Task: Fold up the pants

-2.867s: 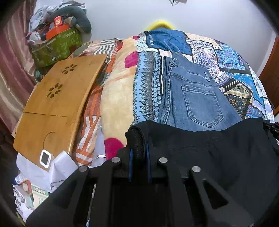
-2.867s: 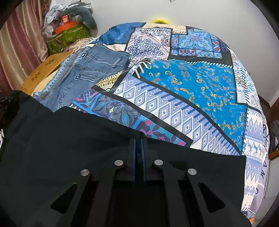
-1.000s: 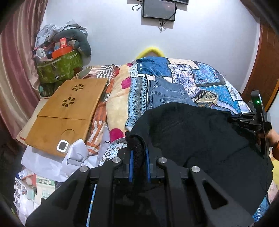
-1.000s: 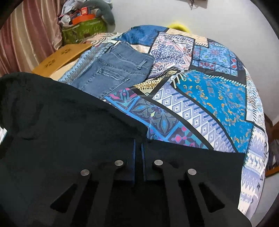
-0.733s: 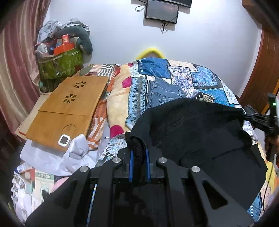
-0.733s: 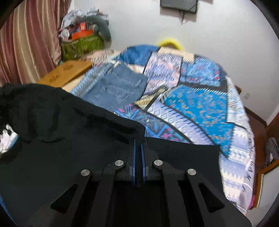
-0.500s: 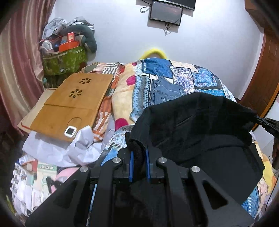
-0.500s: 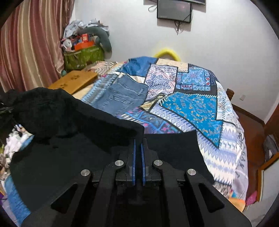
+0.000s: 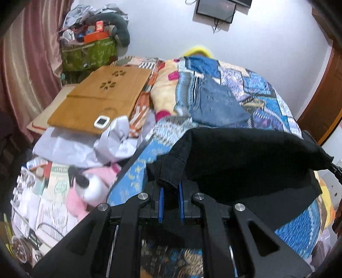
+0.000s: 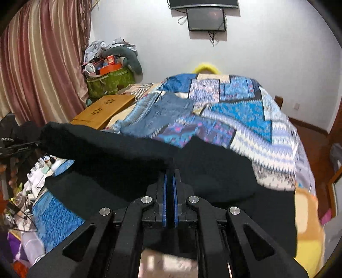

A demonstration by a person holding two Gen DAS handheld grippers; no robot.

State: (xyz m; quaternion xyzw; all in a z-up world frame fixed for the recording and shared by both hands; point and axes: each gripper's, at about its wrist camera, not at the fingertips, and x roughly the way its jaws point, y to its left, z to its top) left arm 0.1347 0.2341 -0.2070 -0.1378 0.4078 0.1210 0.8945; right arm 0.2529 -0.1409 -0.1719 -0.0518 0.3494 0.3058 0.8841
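From my end the black pants look like matt, slightly fuzzy cloth. Both grippers, left gripper and right gripper, are matt black plastic with shiny metal rivets. Jeans are rough denim; the lap desk is smooth wood.

The black pants cover the near part of the bed, and their lower end drops out of sight behind the left tongs. In the right wrist view the quilt and jeans are motion-blurred. The wall screen is cut off by the top edge.
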